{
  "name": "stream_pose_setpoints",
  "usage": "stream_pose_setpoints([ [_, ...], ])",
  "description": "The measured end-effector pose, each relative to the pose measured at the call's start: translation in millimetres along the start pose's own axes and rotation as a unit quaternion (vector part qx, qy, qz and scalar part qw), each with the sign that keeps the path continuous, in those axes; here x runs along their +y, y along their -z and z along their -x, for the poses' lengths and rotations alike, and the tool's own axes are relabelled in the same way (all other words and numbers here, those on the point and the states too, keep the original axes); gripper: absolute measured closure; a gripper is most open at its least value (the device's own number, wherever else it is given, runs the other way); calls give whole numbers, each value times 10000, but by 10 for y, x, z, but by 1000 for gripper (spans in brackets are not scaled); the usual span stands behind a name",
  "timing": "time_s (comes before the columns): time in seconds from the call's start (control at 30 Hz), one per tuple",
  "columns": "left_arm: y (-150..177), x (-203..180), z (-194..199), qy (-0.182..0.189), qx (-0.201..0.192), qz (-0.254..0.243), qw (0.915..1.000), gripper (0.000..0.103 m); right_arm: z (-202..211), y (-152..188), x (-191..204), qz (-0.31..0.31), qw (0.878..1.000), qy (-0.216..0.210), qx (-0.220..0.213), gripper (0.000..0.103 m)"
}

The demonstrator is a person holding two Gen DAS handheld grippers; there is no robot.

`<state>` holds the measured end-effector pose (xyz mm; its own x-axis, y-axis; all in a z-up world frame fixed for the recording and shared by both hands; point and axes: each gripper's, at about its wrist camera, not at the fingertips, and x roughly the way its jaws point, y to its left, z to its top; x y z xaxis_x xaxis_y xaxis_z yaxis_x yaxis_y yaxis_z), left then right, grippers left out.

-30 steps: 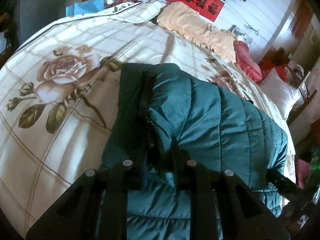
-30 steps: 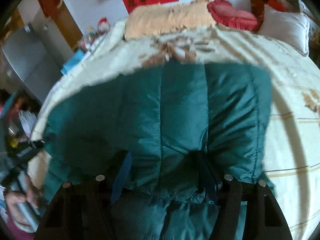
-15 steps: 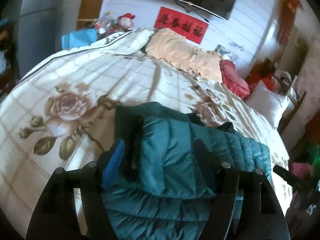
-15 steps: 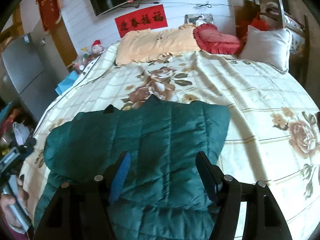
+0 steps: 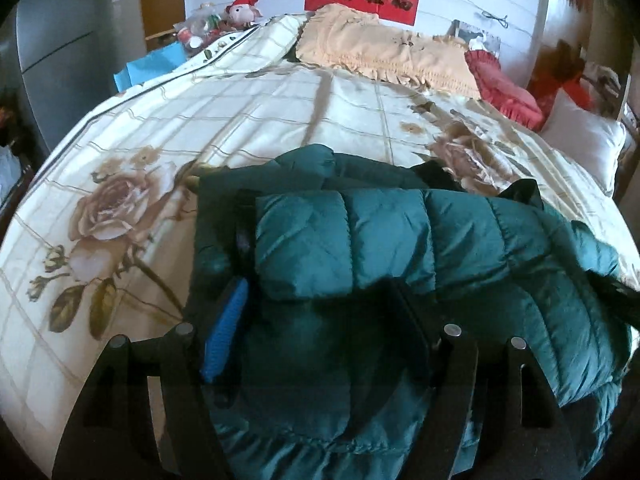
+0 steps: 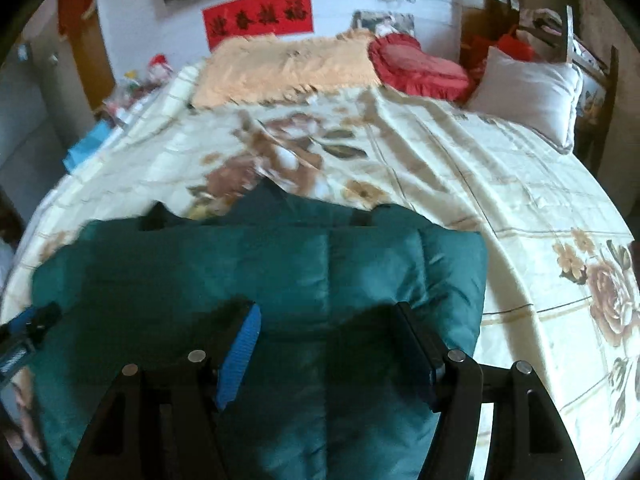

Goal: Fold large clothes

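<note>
now the left gripper (image 5: 316, 304) hangs over the teal puffer jacket (image 5: 384, 240) with its jaws spread wide and nothing pinched between them; those jaws have just been opening, and the quilted fabric only lies beneath and ahead of the fingers, not pressed by the pads. just ahead of it a folded-over sleeve or panel of the jacket lies across the body of the garment, and a black trim strip shows ahead and to its left. the right gripper (image 6: 328, 340) likewise stands open above the jacket (image 6: 260, 276), empty, its blue-padded finger (image 6: 240, 360) on the left and a dark one on the right. the jacket lies on the floral bedspread (image 5: 120, 208), directly under and ahead of both grippers. farther ahead sit a peach ruffled pillow (image 5: 384, 48), a red cushion (image 6: 416, 68) and a white pillow (image 6: 528, 92). at the far left of the right gripper's view the other gripper's blue tip (image 6: 24, 320) shows, with part of a hand below it, blurred.
</note>
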<state>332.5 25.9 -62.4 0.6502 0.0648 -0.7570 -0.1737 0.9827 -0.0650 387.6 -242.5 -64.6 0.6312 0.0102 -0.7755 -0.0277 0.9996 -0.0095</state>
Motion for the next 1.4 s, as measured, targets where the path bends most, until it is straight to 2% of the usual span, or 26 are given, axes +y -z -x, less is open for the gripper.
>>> stream_pose_setpoints([
  [0.1,12,-55,-32,-36,-5,-116,9999,30,-129,-1,-93,-117,9999,14,24,36],
  [0.2,8,-85,-41,-100,31,-199,9997,30,-78,-23,-100,-119,9999,76,86,35],
  [0.3,1,-66,-43,-60,54,-174,9998,30,223,-1,-65,-103,9999,43,-128,35],
  [0.4,7,-75,-38,-70,40,-185,9998,30,561,88,-2,14,9986,-296,-445,35],
  [0.5,6,-71,-38,-63,45,-182,9998,30,700,199,115,297,9978,-413,-434,35],
  [0.6,8,-75,-38,-62,38,-182,9998,30,654,341,192,568,9975,-334,-266,35],
  [0.7,8,-74,-38,-62,39,-190,9998,30,490,478,215,840,9964,10,-111,35],
  [0.9,-4,-118,-25,-65,54,-290,9995,30,331,563,140,979,9947,293,-126,35],
  [0.97,-10,-140,-23,-82,53,-317,9995,30,355,537,101,911,9953,322,-59,35],
  [1.03,-18,-141,-31,-105,39,-322,9994,30,456,504,39,678,9975,175,7,35],
  [1.13,5,-160,-32,-95,11,-314,9995,30,673,439,-25,401,9988,-138,-251,35],
  [1.2,18,-167,-37,-107,5,-315,9994,29,773,394,-48,322,9983,-179,-457,35],
  [1.3,20,-164,-37,-93,5,-312,9995,29,669,317,-13,437,9984,-71,-365,35],
  [1.4,23,-153,-57,-66,-9,-315,9995,28,419,302,-25,508,9986,132,-53,35],
])
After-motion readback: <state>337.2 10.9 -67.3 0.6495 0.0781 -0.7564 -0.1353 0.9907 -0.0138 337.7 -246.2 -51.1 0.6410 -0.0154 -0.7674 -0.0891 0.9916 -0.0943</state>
